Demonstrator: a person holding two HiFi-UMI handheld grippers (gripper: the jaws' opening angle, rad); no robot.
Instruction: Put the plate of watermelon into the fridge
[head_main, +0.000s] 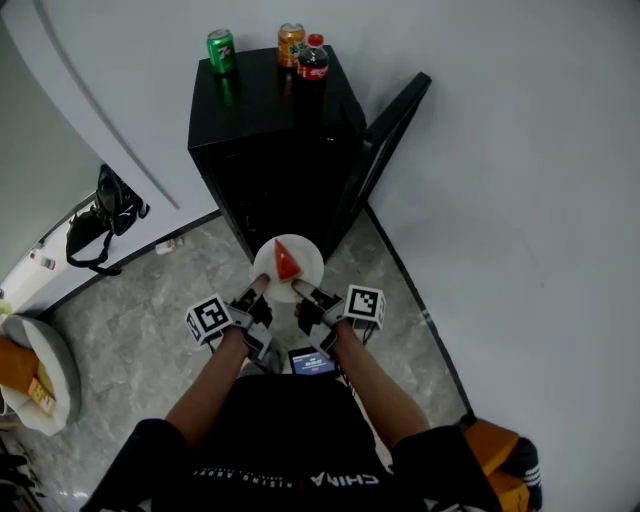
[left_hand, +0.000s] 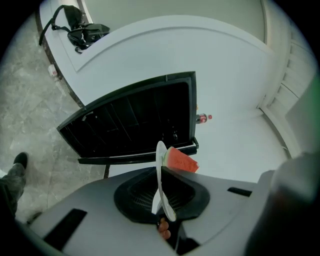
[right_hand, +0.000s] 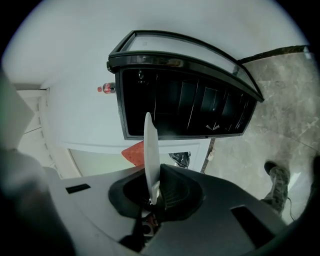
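Describer: Plate with one red watermelon slice hangs in the air just in front of the fridge. The fridge is a low black cabinet, and its door stands swung wide at the fridge's right side.

Listener: What holds the plate?

Describer: Both tools. The left tool is clenched on the near-left rim and the right tool on the near-right rim. Each tool's own view shows the thin white edge pinched between its jaws.

Listener: Which step is this?

Describer: It looks like the start of the insertion. The plate is outside the fridge, facing its dark open front.

Listener: What does the next move need?

Describer: Probably a straight push into the fridge, with both tools moving together so the plate keeps flat and the slice does not slide. The plate should be set down inside before either grip loosens. It should also pass clear of the door edge. A green can, an orange can and a cola bottle on top of the fridge are out of the way.
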